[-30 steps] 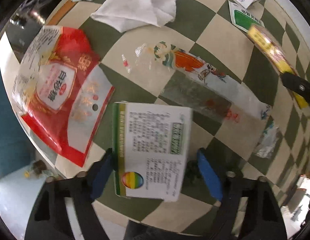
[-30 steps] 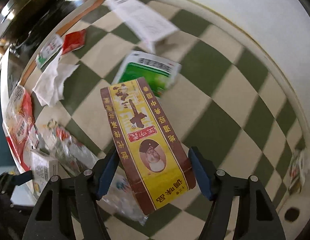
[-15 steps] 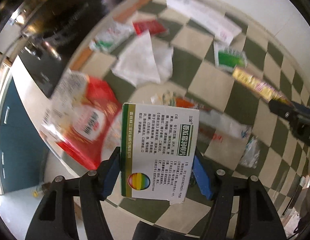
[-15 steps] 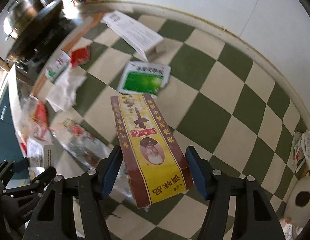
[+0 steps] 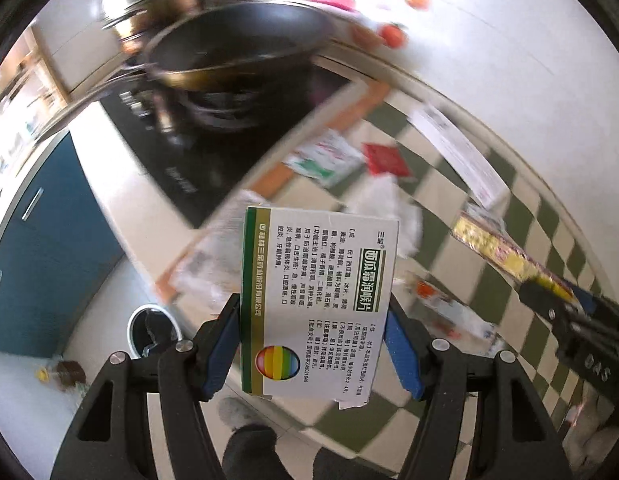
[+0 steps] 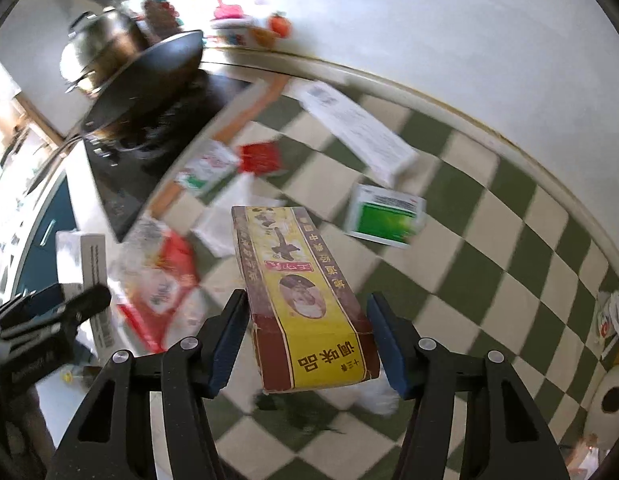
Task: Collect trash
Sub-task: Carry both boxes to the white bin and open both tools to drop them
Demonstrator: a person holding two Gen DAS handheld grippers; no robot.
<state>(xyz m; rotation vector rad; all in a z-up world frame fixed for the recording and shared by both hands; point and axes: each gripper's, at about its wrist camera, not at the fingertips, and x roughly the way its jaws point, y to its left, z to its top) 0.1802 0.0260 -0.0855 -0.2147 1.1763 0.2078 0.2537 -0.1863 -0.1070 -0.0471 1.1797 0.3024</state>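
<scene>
My left gripper is shut on a white and green medicine box, held well above the checkered counter. My right gripper is shut on a long yellow and brown seasoning box, also lifted; it shows at the right of the left wrist view. A small white trash bin with a black liner stands on the floor below the counter edge, left of the left gripper. On the counter lie a red and white bag, a green box, a red packet and a white tissue.
A black wok sits on a black cooktop at the far left, a steel pot behind it. A white leaflet lies near the wall. Blue cabinet doors are below the counter. A paper roll lies at the right.
Both grippers have lifted their boxes higher and pulled back from the counter. The left view has swung toward the counter edge, so the stove, floor and trash bin now show.
</scene>
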